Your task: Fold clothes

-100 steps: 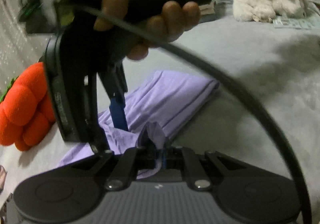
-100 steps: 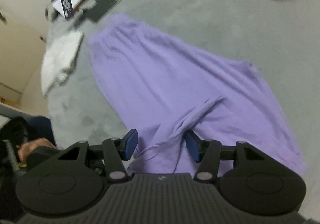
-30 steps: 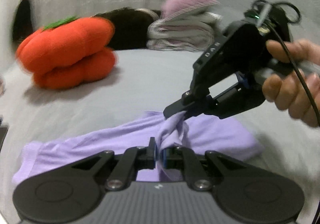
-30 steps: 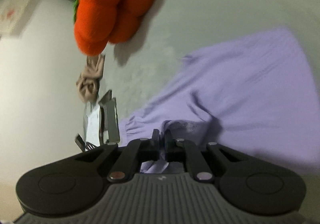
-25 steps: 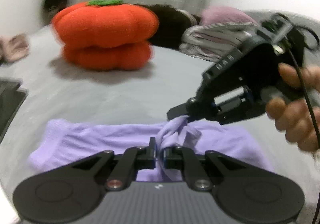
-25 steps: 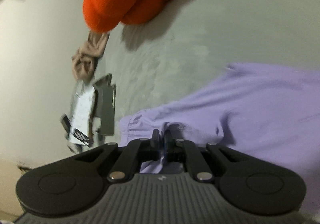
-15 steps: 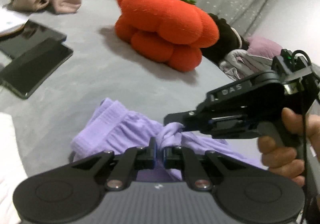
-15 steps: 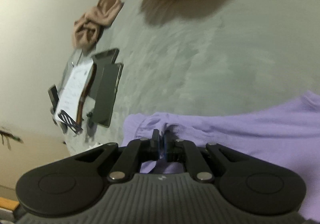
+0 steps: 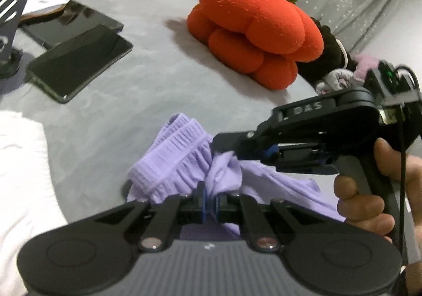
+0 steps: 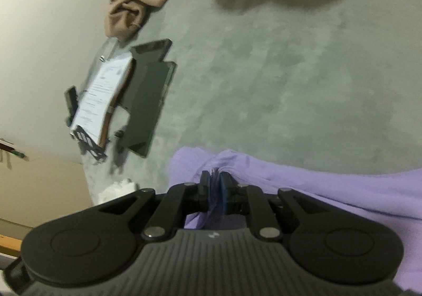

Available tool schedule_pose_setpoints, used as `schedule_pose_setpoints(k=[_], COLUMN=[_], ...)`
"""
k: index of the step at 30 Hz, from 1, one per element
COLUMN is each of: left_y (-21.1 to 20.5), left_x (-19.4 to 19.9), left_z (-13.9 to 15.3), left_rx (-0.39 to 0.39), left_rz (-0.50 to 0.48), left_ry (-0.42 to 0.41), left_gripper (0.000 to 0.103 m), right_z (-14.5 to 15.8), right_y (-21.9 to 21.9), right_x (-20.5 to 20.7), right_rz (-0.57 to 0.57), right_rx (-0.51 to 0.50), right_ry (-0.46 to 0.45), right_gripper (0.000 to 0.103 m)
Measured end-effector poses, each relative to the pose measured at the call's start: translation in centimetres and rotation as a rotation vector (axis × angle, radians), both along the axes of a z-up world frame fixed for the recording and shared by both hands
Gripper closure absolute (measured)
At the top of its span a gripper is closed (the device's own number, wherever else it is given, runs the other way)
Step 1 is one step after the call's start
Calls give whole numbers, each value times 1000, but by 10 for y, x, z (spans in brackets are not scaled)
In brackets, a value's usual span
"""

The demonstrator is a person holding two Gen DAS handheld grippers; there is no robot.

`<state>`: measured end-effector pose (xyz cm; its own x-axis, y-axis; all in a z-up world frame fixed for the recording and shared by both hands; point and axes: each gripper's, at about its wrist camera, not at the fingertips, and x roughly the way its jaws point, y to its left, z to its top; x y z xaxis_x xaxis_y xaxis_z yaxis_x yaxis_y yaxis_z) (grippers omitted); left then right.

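Fold laid down. Left gripper (image 9: 209, 202) clenched on lavender garment (image 9: 174, 161); right gripper (image 10: 215, 190), at 3 o'clock, jaws opening, cloth between. Next: release, withdraw.

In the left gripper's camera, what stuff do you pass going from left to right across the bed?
White cloth → black tablet → purple garment's waistband → orange plush pumpkin → right gripper, held in a hand at the far right.
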<state>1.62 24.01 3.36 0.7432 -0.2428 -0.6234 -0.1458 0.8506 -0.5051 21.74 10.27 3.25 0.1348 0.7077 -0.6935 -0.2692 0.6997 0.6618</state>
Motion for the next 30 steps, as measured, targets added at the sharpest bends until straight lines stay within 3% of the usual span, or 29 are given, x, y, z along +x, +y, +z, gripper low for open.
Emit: schedule_pose_setpoints(k=[1,4,7,15,17,20,22,25,28,30], left_y=[1,2,2,9,4,-19,-38,-65,-80,-82], left_x=[-1,-2,-5,-11,-13,-10,-4,6,16,23], left_z=[0,0,4,18,24,26,23,19,8,-2], left_rx=[-2,9,56,127,133,119,110,155,219,258], left_rz=[8,26,48,102,70,-80,-161,-227,-232,-211], left_ry=[1,8,0,-83,-141,-188,-171,-147,-107,-49], left_gripper=[96,96,89,89,88,82,82,78,69,69], right_z=[1,4,5,25,37,51,55,45,26,14], right_y=[-2,-6,-3,-44,-69,-117,-155,-199,-218,-212], right_x=[1,1,0,-29,-52,-96,-125,-154,-173,-179], right_rz=[-9,-26,-30,-94,-119,-167,-212,-282,-290,-231], right_rx=[21,68,75,82,22,-96,-170,-214,-187,-214], right_ry=[4,-7,-32,-146,-228,-342,-389,-371,-358,-353], right_gripper=[84,49,49,49,49,49,49,49,49,49])
